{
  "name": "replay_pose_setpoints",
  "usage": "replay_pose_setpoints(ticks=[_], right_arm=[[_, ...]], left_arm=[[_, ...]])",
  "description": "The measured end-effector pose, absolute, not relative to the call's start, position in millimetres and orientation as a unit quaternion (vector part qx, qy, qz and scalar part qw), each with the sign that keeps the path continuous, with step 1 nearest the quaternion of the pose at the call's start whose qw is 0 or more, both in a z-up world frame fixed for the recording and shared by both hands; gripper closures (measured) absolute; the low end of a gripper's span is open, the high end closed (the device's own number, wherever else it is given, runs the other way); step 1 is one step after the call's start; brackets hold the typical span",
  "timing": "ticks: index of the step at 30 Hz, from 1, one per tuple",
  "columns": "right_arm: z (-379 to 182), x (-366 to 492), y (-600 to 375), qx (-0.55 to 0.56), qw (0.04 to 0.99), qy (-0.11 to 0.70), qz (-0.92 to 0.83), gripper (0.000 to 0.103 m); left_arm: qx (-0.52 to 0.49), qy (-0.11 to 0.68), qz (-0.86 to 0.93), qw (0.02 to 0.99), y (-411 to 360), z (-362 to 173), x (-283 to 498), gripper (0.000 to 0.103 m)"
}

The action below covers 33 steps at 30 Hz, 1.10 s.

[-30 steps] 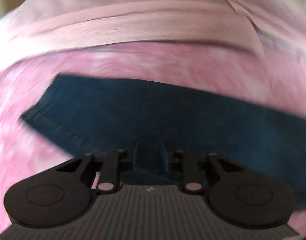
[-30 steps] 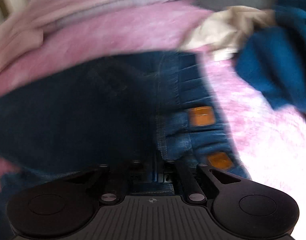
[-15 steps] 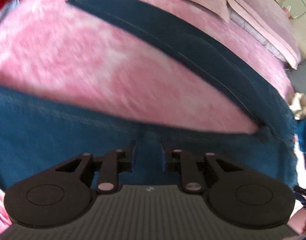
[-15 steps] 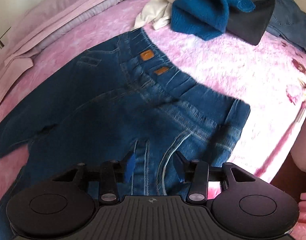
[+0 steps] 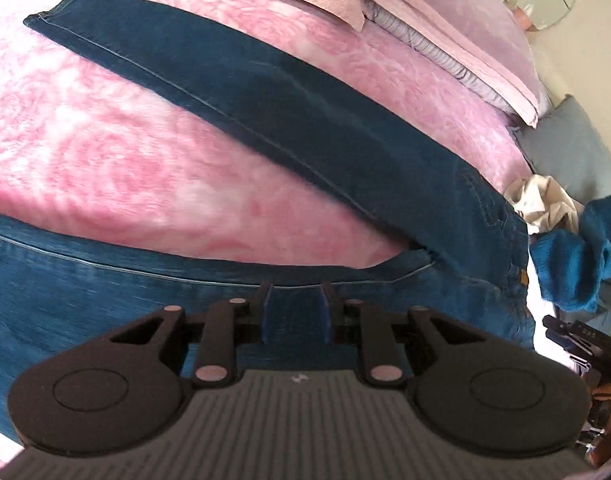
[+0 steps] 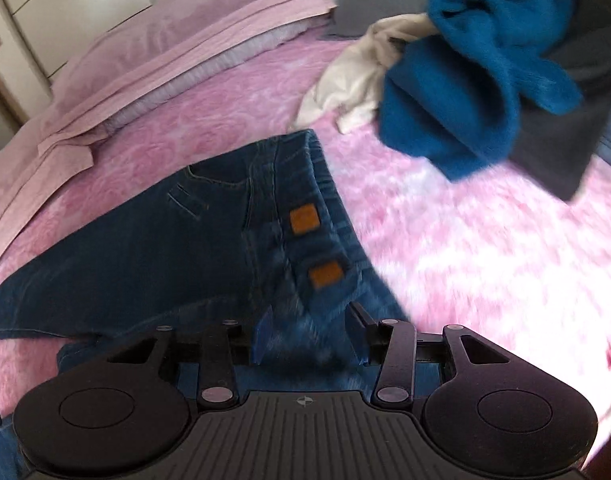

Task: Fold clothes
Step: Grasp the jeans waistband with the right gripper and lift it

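Dark blue jeans (image 5: pixel 265 92) lie spread on a pink bedspread (image 5: pixel 125 152), legs apart. My left gripper (image 5: pixel 294 308) hovers open over the near leg (image 5: pixel 105 288), close to its inner seam. In the right wrist view the jeans' waistband (image 6: pixel 305 220) with two orange patches points away from me. My right gripper (image 6: pixel 307 334) is open with bunched waistband denim between its spread fingers.
A pile of clothes sits at the far right: a teal sweater (image 6: pixel 465 92), a cream garment (image 6: pixel 357 76) and a dark grey one (image 6: pixel 577 132). Pink pillows (image 6: pixel 153 60) and a grey pillow (image 5: pixel 569 152) line the bed's head. White cupboards (image 6: pixel 45 8) stand behind.
Both grippers released the jeans and opened. The jeans now lie spread flat with legs apart. The right gripper came back low over the waistband.
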State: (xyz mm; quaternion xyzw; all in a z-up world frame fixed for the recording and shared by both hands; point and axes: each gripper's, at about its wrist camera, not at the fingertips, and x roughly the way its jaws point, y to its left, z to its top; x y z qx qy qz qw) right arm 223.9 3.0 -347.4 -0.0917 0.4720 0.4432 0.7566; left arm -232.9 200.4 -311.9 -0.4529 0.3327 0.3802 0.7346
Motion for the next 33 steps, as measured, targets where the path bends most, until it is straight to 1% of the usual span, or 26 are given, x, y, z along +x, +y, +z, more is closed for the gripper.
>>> replay_pose_setpoints(ticks=[7, 12, 15, 16, 19, 21, 23, 25, 27, 28, 30, 33], right_arm=[[-384, 284, 29, -0.118, 0.683, 0.498, 0.522, 0.061], [-405, 315, 33, -0.104, 0.619, 0.526, 0.574, 0.061], [-413, 334, 29, -0.070, 0.582, 0.551, 0.593, 0.062], [-415, 342, 27, -0.056, 0.568, 0.565, 0.596, 0.067], [-428, 360, 16, -0.018, 0.512, 0.611, 0.603, 0.074], [-438, 369, 7, 0.018, 0.474, 0.639, 0.605, 0.076], [-446, 373, 5, 0.056, 0.458, 0.648, 0.606, 0.076], [-453, 374, 12, 0.091, 0.455, 0.649, 0.603, 0.076], [-456, 371, 22, 0.098, 0.463, 0.644, 0.601, 0.077], [-454, 368, 26, 0.086, 0.475, 0.636, 0.602, 0.097], [-442, 356, 31, 0.037, 0.507, 0.607, 0.611, 0.100], [-399, 332, 27, -0.031, 0.562, 0.531, 0.634, 0.101]], left_arm=[[-0.469, 0.328, 0.400, 0.716, 174, -314, -180, 0.084], [-0.477, 0.325, 0.410, 0.706, 157, -317, -147, 0.084], [-0.482, 0.324, 0.416, 0.700, 147, -319, -127, 0.084], [-0.481, 0.325, 0.418, 0.699, 146, -319, -126, 0.084], [-0.479, 0.328, 0.423, 0.696, 144, -320, -124, 0.084], [-0.477, 0.330, 0.426, 0.694, 143, -320, -122, 0.084], [-0.475, 0.333, 0.429, 0.692, 141, -321, -120, 0.084], [-0.474, 0.335, 0.432, 0.690, 140, -321, -119, 0.084], [-0.472, 0.337, 0.436, 0.688, 139, -322, -117, 0.084], [-0.471, 0.338, 0.437, 0.687, 138, -322, -116, 0.084], [-0.470, 0.340, 0.440, 0.686, 136, -323, -115, 0.084], [-0.467, 0.343, 0.445, 0.683, 134, -323, -112, 0.084]])
